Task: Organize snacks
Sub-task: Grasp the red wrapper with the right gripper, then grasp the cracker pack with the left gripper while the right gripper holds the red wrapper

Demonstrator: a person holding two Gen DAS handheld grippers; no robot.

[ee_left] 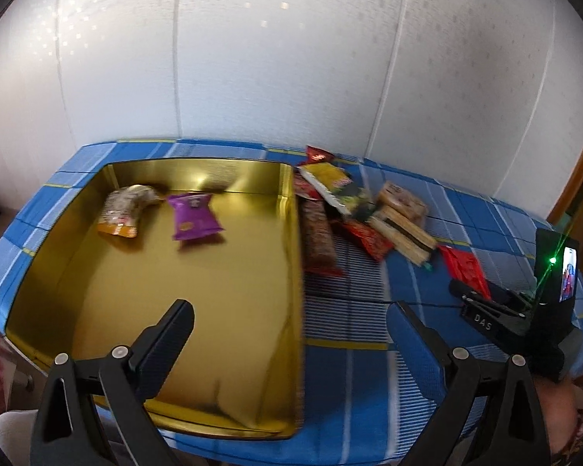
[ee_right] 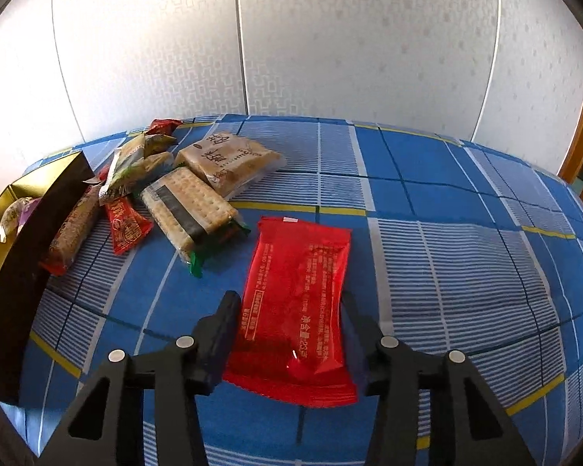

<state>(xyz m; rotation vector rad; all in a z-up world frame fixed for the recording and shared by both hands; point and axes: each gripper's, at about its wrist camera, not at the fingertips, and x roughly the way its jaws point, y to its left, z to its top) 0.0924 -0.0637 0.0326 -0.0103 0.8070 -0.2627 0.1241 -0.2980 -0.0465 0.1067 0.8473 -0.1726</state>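
- The red packet [ee_right: 297, 310] was seen nearest the right wrist camera, lying flat on the checked cloth [ee_right: 447, 202] between the two fingers of the right gripper [ee_right: 289, 306].
- The fingers of that gripper were set apart, one at each long edge of the packet; whether they touched it could not be told.
- The packet's long axis was seen to run straight ahead of the gripper, along the fingers.
- The gold tin [ee_left: 276, 202] was found to the packet's left, beyond the pile of biscuits [ee_right: 190, 206] and bars.
- The left gripper [ee_left: 291, 318] was held apart and empty over the tin's near right wall, well away from the packet.
- A sideways carry leftward to the tin was judged to be called for.
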